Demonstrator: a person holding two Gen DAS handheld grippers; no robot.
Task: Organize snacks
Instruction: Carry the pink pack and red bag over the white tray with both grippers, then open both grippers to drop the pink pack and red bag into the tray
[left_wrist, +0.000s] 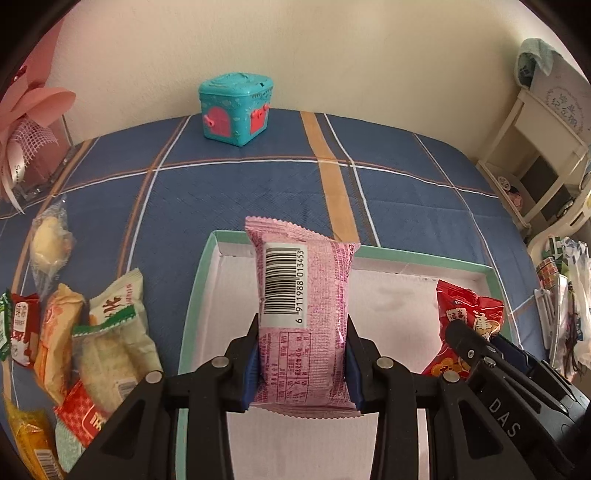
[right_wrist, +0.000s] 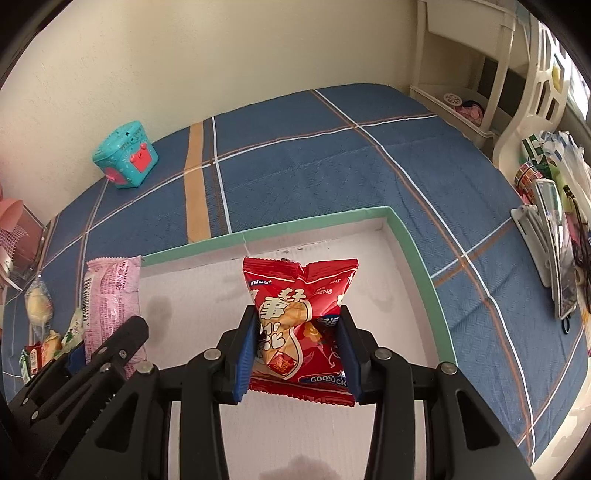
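Note:
My left gripper is shut on a pink snack packet with a barcode and holds it above the left part of a white tray with a green rim. My right gripper is shut on a red snack packet and holds it above the same tray. The red packet also shows in the left wrist view, and the pink packet in the right wrist view. A pile of loose snack packets lies on the blue checked cloth left of the tray.
A teal toy box with pink doors stands at the back by the wall. A pink gift bundle sits at the far left. A cream shelf unit and cluttered items stand at the right edge.

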